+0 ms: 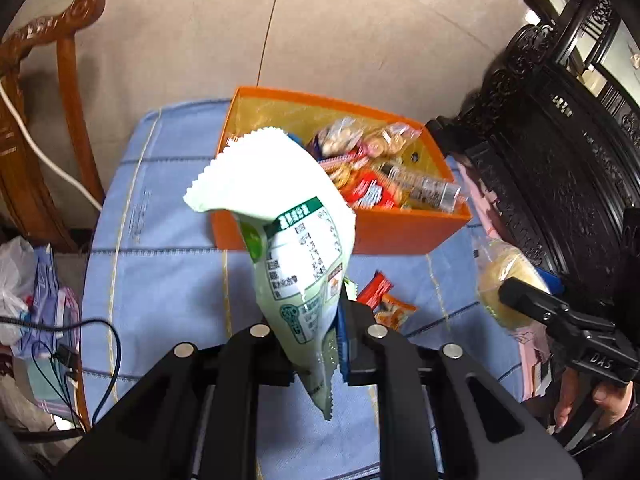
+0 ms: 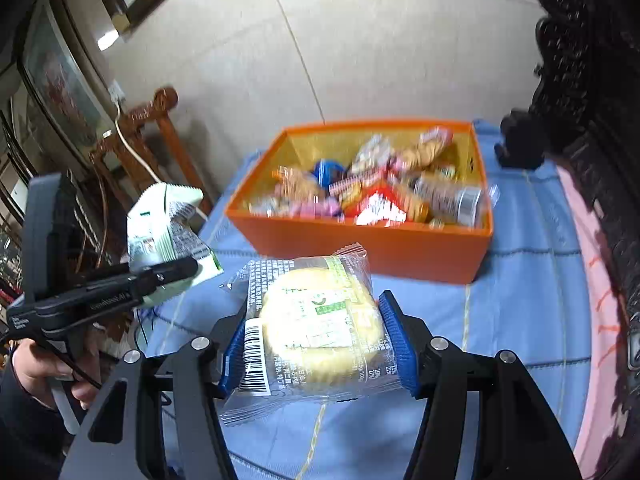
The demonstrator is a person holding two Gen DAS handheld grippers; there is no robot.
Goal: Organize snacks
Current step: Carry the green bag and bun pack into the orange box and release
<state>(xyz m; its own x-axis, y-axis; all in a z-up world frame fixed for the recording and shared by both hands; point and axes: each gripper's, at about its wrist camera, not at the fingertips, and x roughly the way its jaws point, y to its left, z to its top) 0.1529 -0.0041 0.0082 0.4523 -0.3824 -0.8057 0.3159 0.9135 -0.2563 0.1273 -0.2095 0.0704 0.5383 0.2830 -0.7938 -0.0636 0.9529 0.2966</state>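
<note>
Left wrist view: left gripper [image 1: 320,344] low in the frame, jaws clamped on the lower end of a pale green snack bag [image 1: 296,236], bag rising tilted toward frame centre, clear of the blue cloth [image 1: 168,280]. Behind it, upper centre, orange box [image 1: 400,236] packed with mixed snacks. Just right of the bag, lying on the cloth, a small red-and-orange packet [image 1: 384,300]. At the right edge, the right gripper's black finger in front of a round yellow cake in clear wrap [image 1: 496,280]. Wooden chair [image 1: 40,80] at upper left.

Right wrist view: right gripper [image 2: 320,344] at lower centre, blue pads [image 2: 396,340] pressed on both sides of the wrapped cake [image 2: 316,320], held above the cloth [image 2: 528,280]. Orange box [image 2: 360,240] just beyond, upper centre. At left, left gripper [image 2: 176,272] in a hand [image 2: 40,368], closed on the green bag [image 2: 168,228].
</note>
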